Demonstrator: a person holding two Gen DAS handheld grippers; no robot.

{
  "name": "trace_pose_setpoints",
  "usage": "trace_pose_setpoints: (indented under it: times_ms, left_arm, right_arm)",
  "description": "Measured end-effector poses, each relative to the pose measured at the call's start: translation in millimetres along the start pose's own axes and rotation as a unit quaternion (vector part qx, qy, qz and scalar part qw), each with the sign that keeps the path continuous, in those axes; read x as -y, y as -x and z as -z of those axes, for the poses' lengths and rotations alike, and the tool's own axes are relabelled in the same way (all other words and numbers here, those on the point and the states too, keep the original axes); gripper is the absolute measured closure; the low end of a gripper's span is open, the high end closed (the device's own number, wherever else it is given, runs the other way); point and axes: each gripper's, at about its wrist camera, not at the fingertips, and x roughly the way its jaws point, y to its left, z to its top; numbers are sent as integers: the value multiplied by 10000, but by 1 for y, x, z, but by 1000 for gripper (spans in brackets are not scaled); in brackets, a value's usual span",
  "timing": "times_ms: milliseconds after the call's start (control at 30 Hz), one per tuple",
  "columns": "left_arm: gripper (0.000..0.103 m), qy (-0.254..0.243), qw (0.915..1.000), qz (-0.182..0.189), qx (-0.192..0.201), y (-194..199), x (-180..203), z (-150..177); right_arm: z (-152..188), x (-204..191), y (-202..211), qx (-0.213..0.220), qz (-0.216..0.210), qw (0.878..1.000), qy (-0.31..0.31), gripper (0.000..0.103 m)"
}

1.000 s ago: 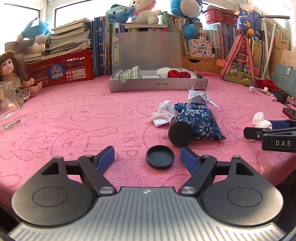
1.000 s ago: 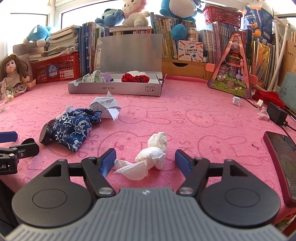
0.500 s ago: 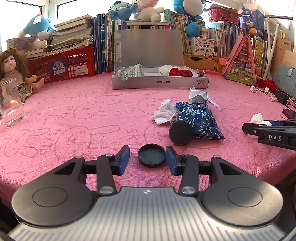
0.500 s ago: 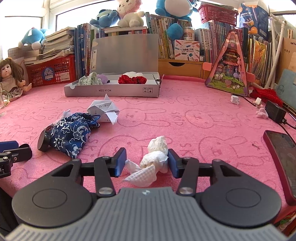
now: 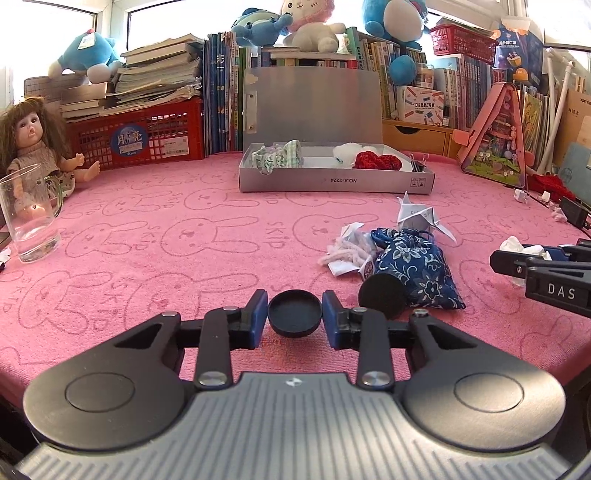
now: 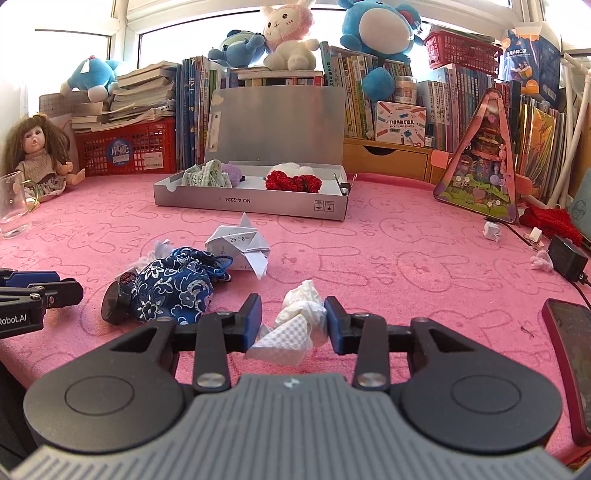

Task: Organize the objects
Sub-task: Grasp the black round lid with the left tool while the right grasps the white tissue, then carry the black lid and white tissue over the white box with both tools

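At the lower centre of the right wrist frame, the crumpled white tissue [image 6: 301, 321] lies on the pink worktop [image 6: 406, 266], its long axis running from lower left to upper right, while the right tongs [image 6: 293, 324] are closing with both pads against it. At the lower centre of the left wrist frame, the smaller round black cap [image 5: 294, 313] lies flat with its hollow side up, clamped between the pads of the left tongs [image 5: 294, 319].

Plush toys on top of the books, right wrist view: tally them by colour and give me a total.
Blue plush: 3
Pink-and-white plush: 1
Total: 4
The blue ball under the largest blue plush looks like part of it, so it is not counted separately.
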Motion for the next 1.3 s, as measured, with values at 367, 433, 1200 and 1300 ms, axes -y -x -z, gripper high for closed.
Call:
trace_pose_setpoints:
  times_ms: [367, 433, 1200, 1300]
  left_arm:
    - [66, 42, 10000, 20, 23, -7, 0, -9]
    - [66, 39, 10000, 14, 42, -9, 1, -13]
    - [66, 171, 9983, -11, 555, -75, -17, -125]
    - [66, 158, 9981, 21, 589, -88, -17, -143]
  right_arm:
    - [-4, 3, -3, 26, -22, 10000, -58, 61]
    - [-8, 3, -4, 46, -40, 10000, -60, 61]
    - [-116, 40, -77, 61, -230, 9982, -549, 62]
    - [-134, 47, -91, 28, -203, 9977, -639, 63]
